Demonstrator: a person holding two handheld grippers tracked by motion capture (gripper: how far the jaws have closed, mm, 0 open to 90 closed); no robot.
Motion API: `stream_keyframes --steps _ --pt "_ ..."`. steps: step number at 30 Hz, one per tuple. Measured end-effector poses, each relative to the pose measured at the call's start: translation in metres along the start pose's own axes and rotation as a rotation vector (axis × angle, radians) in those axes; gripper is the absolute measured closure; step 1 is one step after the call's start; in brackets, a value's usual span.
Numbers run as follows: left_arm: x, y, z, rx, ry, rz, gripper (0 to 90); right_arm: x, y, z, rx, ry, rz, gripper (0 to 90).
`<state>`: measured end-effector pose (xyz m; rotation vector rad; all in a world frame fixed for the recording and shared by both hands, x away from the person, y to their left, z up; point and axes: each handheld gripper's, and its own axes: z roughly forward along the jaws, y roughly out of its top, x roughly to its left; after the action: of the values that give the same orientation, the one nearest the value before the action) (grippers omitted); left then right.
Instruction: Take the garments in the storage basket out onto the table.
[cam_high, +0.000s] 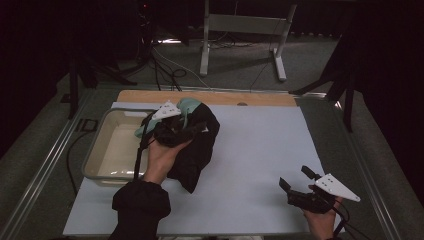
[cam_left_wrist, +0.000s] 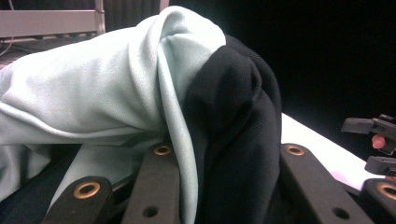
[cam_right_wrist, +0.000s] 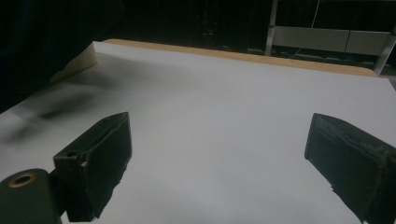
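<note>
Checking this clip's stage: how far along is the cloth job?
Done: the left gripper is shut on the cloth, mint and black, and has it lifted beside the bin, black end trailing to the table. In hand: carrying that bundle. Left: probably setting it down and spreading it; the right gripper is open, holding nothing, near the table's near right corner.

The bunched garment (cam_left_wrist: 154, 93) is covering the left hand-held gripper (cam_high: 172, 131) tips, hiding how its jaws are closing. A dark blurred shape is blocking the right gripper view's left corner; the tub (cam_high: 95, 150) is sitting partly behind cloth.
</note>
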<state>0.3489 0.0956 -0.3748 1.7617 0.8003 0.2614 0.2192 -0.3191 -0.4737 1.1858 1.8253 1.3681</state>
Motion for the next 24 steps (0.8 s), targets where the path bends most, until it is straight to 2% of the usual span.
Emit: stream_keyframes --steps 14,24 --pt "-0.017 -0.003 0.024 0.002 -0.07 -0.003 72.1 0.0 0.0 0.0 -0.001 0.002 -0.004 7.2" --pt "-0.024 -0.007 0.038 0.012 -0.124 -0.016 71.9 0.001 0.0 0.0 0.0 0.003 -0.004 7.2"
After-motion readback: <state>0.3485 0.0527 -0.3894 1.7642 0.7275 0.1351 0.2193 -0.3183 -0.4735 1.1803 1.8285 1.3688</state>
